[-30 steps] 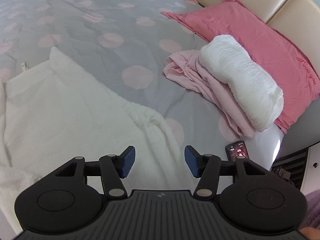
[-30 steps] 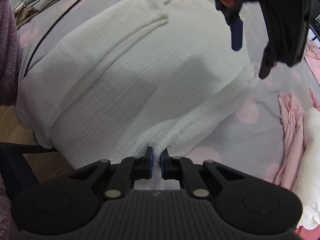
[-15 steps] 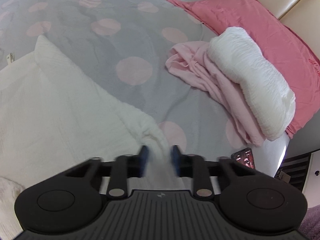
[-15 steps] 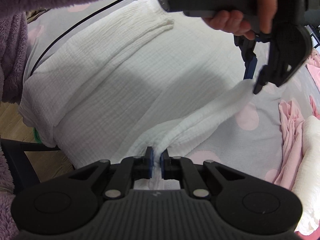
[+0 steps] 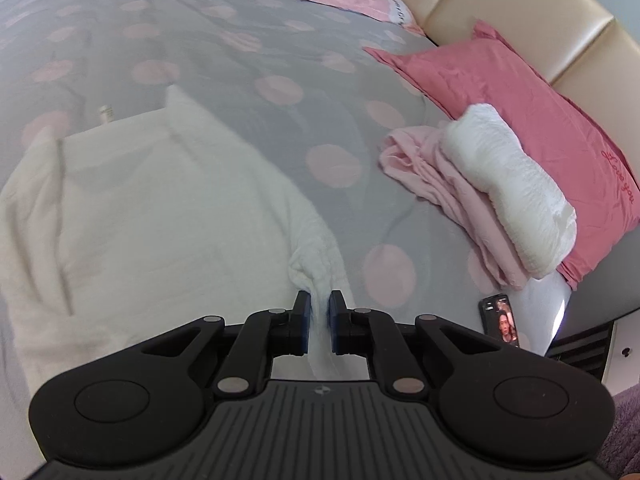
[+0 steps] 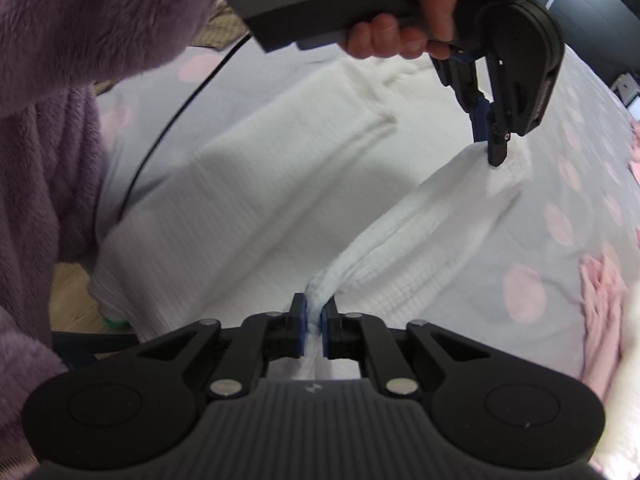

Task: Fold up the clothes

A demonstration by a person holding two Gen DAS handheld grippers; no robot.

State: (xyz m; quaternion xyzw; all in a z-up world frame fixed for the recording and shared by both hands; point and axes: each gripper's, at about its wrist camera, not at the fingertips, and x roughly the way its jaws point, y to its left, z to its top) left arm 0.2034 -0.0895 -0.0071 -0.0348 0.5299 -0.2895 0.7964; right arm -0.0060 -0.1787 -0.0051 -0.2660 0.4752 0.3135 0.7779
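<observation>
Bare bed (image 5: 240, 40) lies toward the headboard; folded pile (image 5: 492, 192), pillow (image 5: 520, 96) and phone (image 5: 500, 320) crowd its right edge.

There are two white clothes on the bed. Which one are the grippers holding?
The big flat white garment spread on the bed. Both the left hand-held gripper and right hand-held gripper pinch its edge. The rolled white garment lies untouched on the pink cloth.

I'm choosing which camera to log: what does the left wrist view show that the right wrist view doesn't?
Only left wrist: the dark pink pillow, beige headboard, phone.
Only right wrist: the purple fleece sleeve, black cable, and the left gripper from outside.
Both: the white garment, each gripper's fingers shut on its edge, right gripper included.
</observation>
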